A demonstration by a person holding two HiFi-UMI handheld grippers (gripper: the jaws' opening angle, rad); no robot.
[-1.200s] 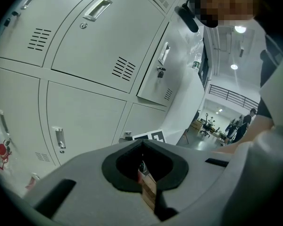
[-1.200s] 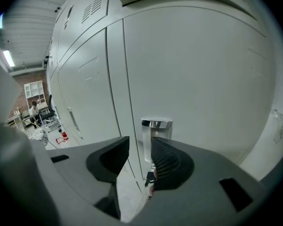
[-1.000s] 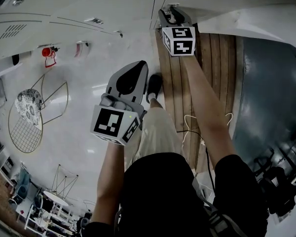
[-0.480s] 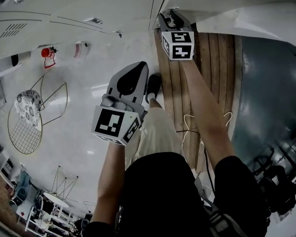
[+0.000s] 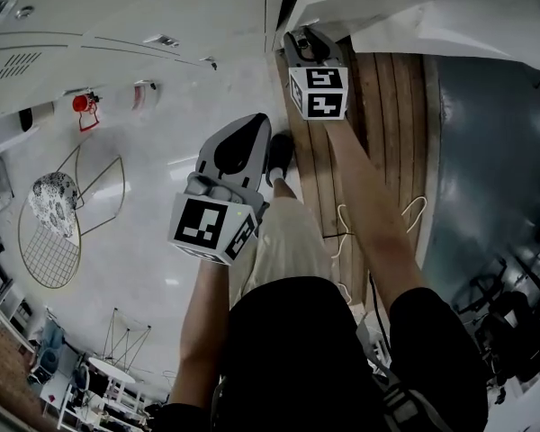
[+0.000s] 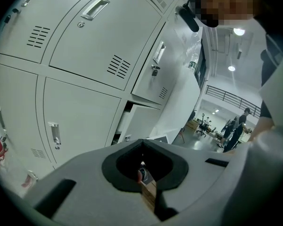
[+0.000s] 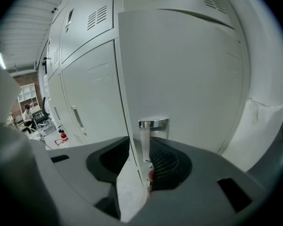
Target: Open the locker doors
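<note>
Right gripper view has the right claw clamped on the free edge of a locker door, just under its chrome handle. The door's thin edge runs straight down into the jaws. The door itself is plain pale grey sheet metal, smooth and unmarked, and the handle is a short bright bar near that edge. The neighbouring lockers to its left are the same grey and shut, each with a slim upright pull, and the ones above have vent slots.

From the head view, the right claw sits up against the locker row, above a strip of plank floor.

The left claw has its jaws together on nothing and is held back from the lockers. Its own view looks up at the locker bank, where a lower door stands ajar with a dark gap at its frame.
</note>
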